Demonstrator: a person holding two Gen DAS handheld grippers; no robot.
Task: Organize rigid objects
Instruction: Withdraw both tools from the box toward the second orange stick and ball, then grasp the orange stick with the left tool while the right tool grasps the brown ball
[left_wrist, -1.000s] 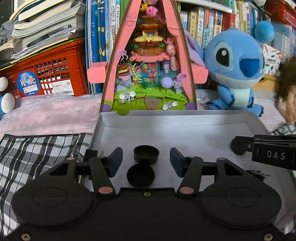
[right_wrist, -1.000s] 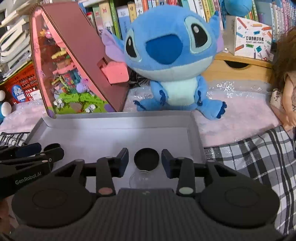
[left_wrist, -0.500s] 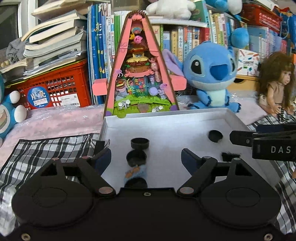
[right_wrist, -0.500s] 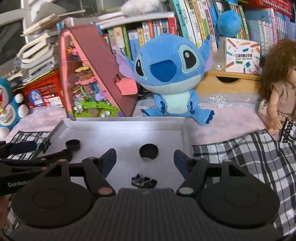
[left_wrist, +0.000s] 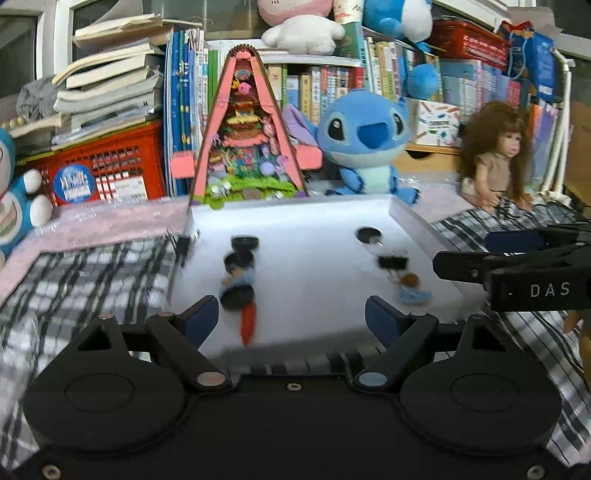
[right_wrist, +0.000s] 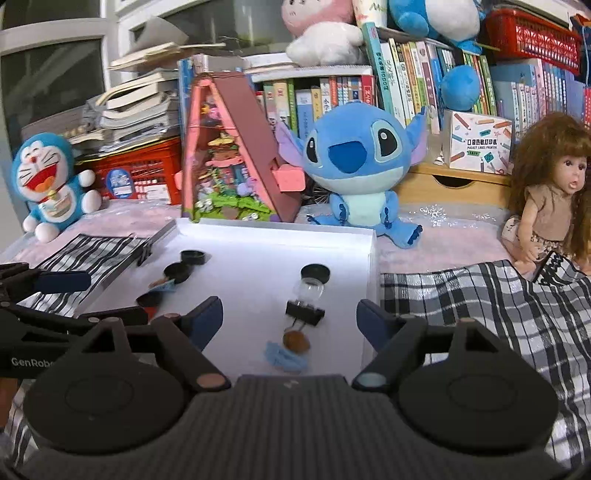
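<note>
Two rows of small things are lying in the white tray (right_wrist: 369, 254), which serves as the landmark throughout, and both tools are hanging empty over its near edge. The left gripper (left_wrist: 288, 317) is standing with its jaws spread wide above the near-left part of the tray. Ahead of it, the left row is running away from the near edge: a red-tipped piece (left_wrist: 248, 325), a little blue-clad figure (right_wrist: 164, 285), then two black caps (right_wrist: 177, 272) towards the far-left corner. This view is smeared, so fine detail there cannot be told.

Over on the tray's right side, the second row is running from a black lid (right_wrist: 315, 273) through a clear glass bulb (right_wrist: 309, 290) and a black binder clip (right_wrist: 304, 314) to a brown-headed blue doll (right_wrist: 290, 350) nearest the edge. The right gripper (right_wrist: 290, 317) is waiting wide open above that doll.

Judging by the layout, the work is looking far along. For whichever piece is coming next, descending straight over it would be wise, since neighbours are sitting nearly touching. Closing across the clip's flat sides seems safest; the bulb is likely rolling easily, so a gentle squeeze would be suiting it.
</note>
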